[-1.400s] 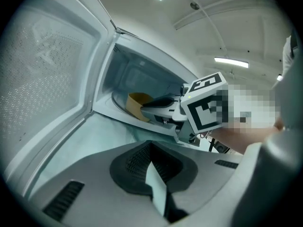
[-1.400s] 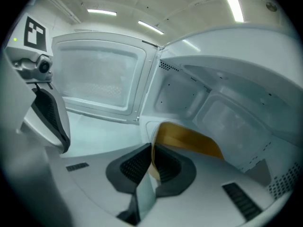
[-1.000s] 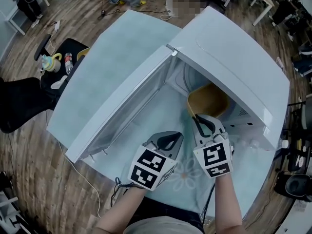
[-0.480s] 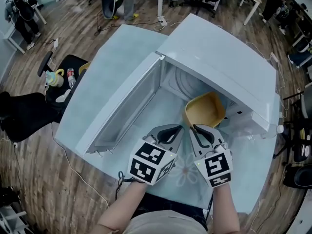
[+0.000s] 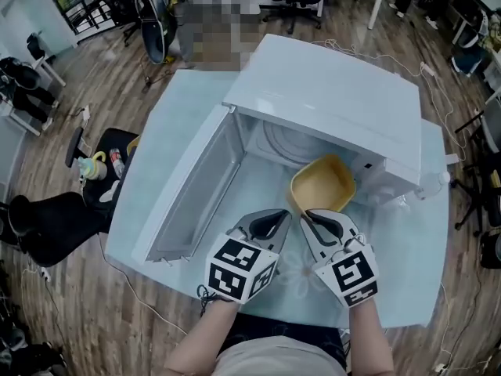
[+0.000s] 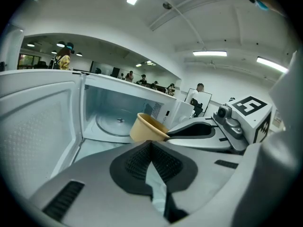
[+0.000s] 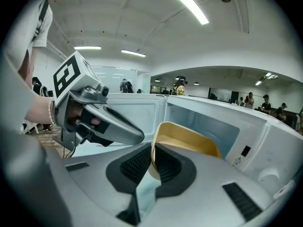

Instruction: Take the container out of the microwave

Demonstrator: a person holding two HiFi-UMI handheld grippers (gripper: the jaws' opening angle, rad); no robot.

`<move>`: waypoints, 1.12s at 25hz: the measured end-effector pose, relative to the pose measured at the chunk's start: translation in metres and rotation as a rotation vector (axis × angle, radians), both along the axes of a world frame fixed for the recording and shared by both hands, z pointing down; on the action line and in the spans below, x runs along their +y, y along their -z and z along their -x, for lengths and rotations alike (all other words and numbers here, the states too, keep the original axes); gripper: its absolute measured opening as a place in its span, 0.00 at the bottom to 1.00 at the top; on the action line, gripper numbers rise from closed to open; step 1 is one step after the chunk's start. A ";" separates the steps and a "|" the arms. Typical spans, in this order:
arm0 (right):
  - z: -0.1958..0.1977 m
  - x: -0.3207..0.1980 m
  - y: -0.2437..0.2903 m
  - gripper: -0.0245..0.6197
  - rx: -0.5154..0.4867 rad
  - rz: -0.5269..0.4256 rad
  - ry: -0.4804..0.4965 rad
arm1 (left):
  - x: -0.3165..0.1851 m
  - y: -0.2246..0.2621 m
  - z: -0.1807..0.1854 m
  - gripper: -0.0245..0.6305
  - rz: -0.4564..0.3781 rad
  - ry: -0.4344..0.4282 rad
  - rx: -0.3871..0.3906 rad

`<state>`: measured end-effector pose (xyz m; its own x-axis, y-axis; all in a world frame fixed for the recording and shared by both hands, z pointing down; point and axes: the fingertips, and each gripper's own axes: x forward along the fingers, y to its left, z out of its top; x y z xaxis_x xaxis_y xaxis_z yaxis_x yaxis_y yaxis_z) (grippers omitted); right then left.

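The white microwave (image 5: 329, 92) stands on the pale table with its door (image 5: 188, 186) swung open to the left. The yellow container (image 5: 321, 185) hangs tilted at the mouth of the cavity, in front of the glass turntable (image 5: 283, 141). My right gripper (image 5: 307, 215) is shut on the container's near rim; in the right gripper view the pads (image 7: 163, 164) pinch the yellow wall (image 7: 187, 141). Just left of it, my left gripper (image 5: 284, 218) is shut with nothing in it. In the left gripper view the container (image 6: 147, 128) shows beyond the closed pads (image 6: 158, 162).
The table (image 5: 423, 233) carries a flower print near my hands. On the floor at the left stands a dark chair (image 5: 98, 167) with bottles on it. A cable (image 5: 125, 276) runs off the table's front edge. Office chairs and people are far behind.
The container has come out of the cavity toward me and risen, gripped by the right gripper. Both grippers have lifted and rolled slightly; the left one stays shut beside it.
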<state>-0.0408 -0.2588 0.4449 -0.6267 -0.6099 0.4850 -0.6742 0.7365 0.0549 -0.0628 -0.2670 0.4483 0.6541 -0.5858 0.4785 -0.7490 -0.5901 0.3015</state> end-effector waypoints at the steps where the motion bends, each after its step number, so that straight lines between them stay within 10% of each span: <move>1: -0.002 0.001 0.003 0.09 -0.014 0.005 -0.008 | 0.000 0.003 -0.002 0.06 -0.007 -0.010 -0.004; 28: -0.032 0.038 0.082 0.09 -0.620 0.001 -0.077 | 0.010 0.038 0.012 0.06 -0.092 -0.088 -0.003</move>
<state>-0.0091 -0.2209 0.3630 -0.7462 -0.6642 0.0453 -0.6314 0.6845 -0.3643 -0.0750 -0.2566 0.4101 0.7035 -0.5677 0.4276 -0.6939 -0.6787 0.2405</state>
